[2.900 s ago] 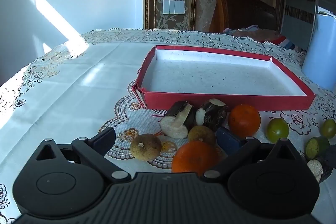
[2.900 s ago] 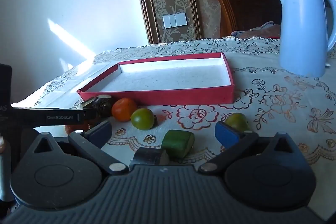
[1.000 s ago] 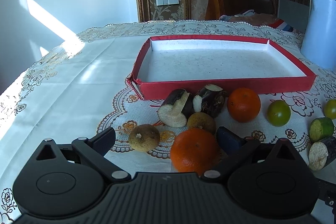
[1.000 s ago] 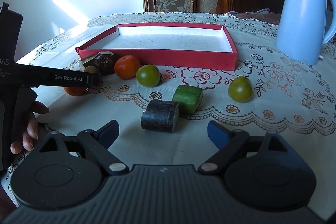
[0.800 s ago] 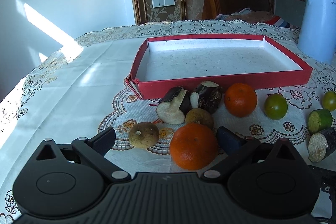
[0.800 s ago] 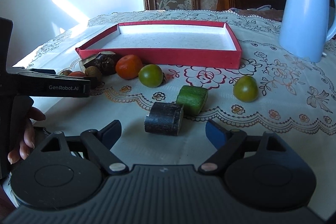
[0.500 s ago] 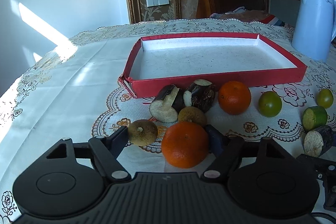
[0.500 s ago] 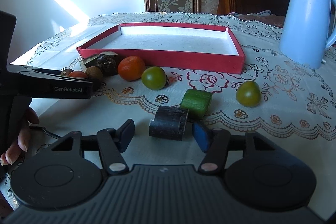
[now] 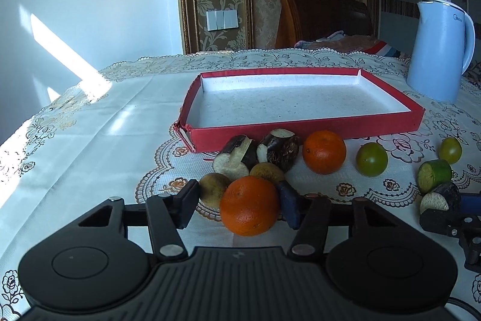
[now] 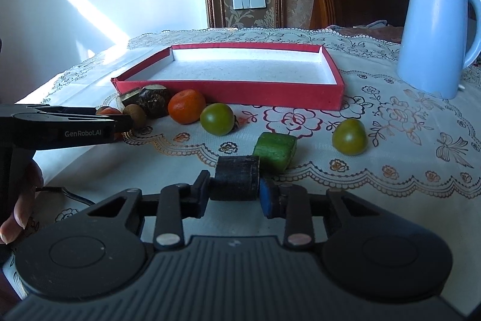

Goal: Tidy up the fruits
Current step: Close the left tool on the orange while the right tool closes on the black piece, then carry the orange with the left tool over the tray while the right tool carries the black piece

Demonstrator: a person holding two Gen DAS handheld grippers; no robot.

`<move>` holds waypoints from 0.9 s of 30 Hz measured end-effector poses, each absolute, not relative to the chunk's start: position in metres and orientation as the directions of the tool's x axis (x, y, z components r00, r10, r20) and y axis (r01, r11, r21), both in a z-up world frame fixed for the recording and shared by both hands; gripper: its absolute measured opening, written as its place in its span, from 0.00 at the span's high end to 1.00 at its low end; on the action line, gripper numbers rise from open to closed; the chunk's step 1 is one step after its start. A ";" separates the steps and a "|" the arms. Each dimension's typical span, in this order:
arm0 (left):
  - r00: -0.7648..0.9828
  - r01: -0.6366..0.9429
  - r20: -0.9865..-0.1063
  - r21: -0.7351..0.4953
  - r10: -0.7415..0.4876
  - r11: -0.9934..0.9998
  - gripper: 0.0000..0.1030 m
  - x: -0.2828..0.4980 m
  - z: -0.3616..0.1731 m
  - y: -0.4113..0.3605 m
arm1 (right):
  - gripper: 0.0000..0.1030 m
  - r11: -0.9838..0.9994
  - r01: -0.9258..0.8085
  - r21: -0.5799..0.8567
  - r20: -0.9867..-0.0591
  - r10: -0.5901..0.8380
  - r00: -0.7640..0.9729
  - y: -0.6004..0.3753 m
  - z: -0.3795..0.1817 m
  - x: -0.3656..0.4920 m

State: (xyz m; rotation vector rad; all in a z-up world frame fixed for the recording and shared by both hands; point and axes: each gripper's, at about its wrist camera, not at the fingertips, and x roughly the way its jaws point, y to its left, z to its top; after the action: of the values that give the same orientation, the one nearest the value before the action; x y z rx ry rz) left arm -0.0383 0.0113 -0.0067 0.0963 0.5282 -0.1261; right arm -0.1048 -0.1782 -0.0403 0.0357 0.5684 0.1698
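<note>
Left gripper: jaws closing around the near orange; right pad touching its side, left pad just short of it.
Right gripper: jaws closing, both pads pressing on the dark cylinder piece, resting on the counter.
Near orange: sitting on the lace cloth, just in front of two brownish round fruits.
Second orange: lying just before the red tray's front wall, beside the dark cut chunks.
Green tomatoes: one lying right of the second orange, another well apart to the right.
Green cut piece: touching the dark cylinder piece from behind.
Red tray: lying behind the fruits, holding nothing.
Kettle: standing pale blue at the counter's far right.
Hand: gripping the left gripper's handle at the left edge.
</note>
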 end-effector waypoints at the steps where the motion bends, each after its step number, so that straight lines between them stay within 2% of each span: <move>1: 0.863 0.141 -0.497 0.067 -0.089 0.988 0.47 -0.040 -0.006 0.011 | 0.70 0.985 -0.155 0.081 -0.527 0.174 0.832 -0.178 -0.040 -0.106; 2: 0.872 0.136 -0.482 0.074 -0.084 0.988 0.49 -0.042 -0.005 0.010 | 0.71 0.984 -0.161 0.079 -0.521 0.178 0.835 -0.178 -0.038 -0.107; 3: 0.883 0.141 -0.460 0.079 -0.089 0.987 0.66 -0.046 -0.004 0.010 | 0.71 0.983 -0.166 0.079 -0.517 0.183 0.836 -0.178 -0.037 -0.108; 4: 0.885 0.153 -0.454 0.076 -0.102 0.985 0.71 -0.048 -0.002 0.010 | 0.71 0.982 -0.170 0.083 -0.508 0.188 0.841 -0.179 -0.035 -0.109; 11: 0.890 0.155 -0.448 0.139 -0.078 0.978 0.70 -0.054 -0.005 0.003 | 0.71 0.983 -0.166 0.082 -0.487 0.185 0.854 -0.182 -0.031 -0.111; 20: 0.897 0.174 -0.425 0.091 -0.120 0.981 0.71 -0.058 -0.004 0.011 | 0.71 0.981 -0.165 0.099 -0.476 0.192 0.858 -0.184 -0.028 -0.111; 27: 0.909 0.179 -0.397 0.103 -0.125 0.978 0.71 -0.061 0.009 0.008 | 0.71 0.982 -0.166 0.087 -0.457 0.188 0.870 -0.187 -0.016 -0.102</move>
State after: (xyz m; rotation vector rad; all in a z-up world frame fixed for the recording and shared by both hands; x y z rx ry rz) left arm -0.0610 0.0084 0.0087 0.1384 0.3994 -0.1572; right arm -0.1019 -0.1867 -0.0157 0.0451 0.4819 0.1852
